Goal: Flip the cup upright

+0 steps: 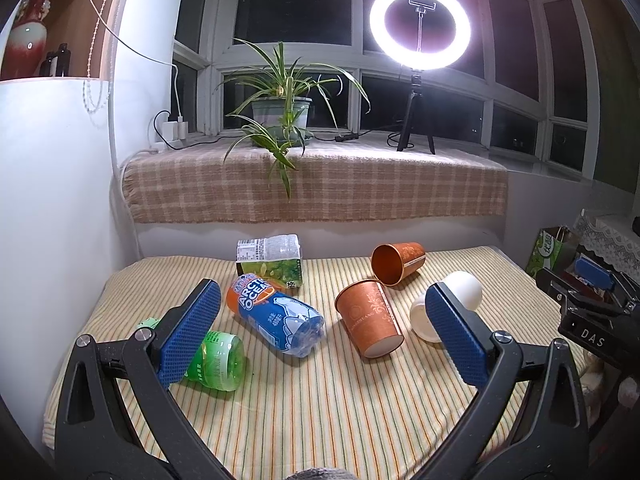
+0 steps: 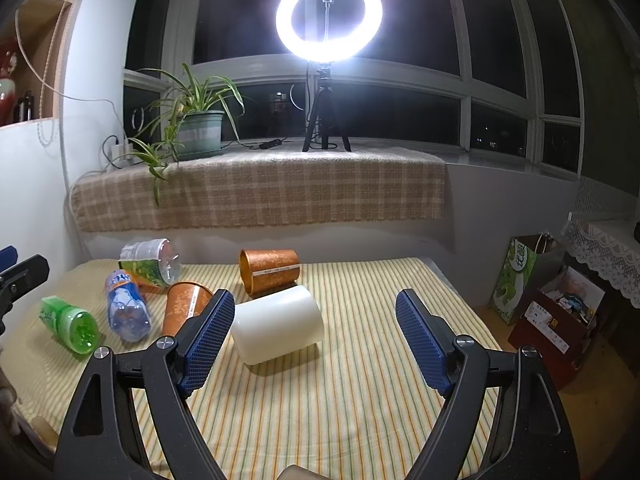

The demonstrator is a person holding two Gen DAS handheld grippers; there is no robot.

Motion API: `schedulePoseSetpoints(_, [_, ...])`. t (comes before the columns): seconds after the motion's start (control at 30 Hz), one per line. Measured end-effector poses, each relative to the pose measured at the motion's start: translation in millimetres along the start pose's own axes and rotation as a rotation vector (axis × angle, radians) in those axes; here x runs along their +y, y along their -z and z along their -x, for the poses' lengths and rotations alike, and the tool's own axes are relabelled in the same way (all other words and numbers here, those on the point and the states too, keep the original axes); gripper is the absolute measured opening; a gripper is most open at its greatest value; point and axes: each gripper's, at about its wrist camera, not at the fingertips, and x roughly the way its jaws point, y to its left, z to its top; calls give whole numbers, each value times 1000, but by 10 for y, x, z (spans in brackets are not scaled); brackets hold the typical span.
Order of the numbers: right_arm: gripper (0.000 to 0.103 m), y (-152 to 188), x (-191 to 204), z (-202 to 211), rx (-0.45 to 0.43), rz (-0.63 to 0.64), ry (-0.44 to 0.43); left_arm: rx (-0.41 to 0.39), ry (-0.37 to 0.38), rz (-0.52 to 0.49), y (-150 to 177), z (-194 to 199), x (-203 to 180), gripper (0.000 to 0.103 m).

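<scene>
Both tongs wide open, nothing held: left tongs, right tongs.

Candidate cups, all on their sides on the yellow striped bench:
- near orange printed paper cup, centre of left view, base toward camera
- far orange printed paper cup, upper centre-right, mouth toward camera
- white translucent plastic cup, centre of right view, just beside the right tongs' left pad

Which one is meant: cannot tell.

Handling, my guess: all light and thin-walled. Paper crushes under hard squeeze; plastic is stiffer but slicker, likely to roll. Grip mid-wall across the diameter, light force, then rotate mouth-up. The padded cloth could let it tip on release.

Clutter at left: blue-orange Arctic Ocean bottle, green plastic bottle.
</scene>
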Motion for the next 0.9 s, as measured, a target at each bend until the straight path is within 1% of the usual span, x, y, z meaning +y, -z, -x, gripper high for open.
schedulePoseSetpoints(0.9, [83,1,-7,-9,3,0,4,3,9,-11,-62,72,-101,103])
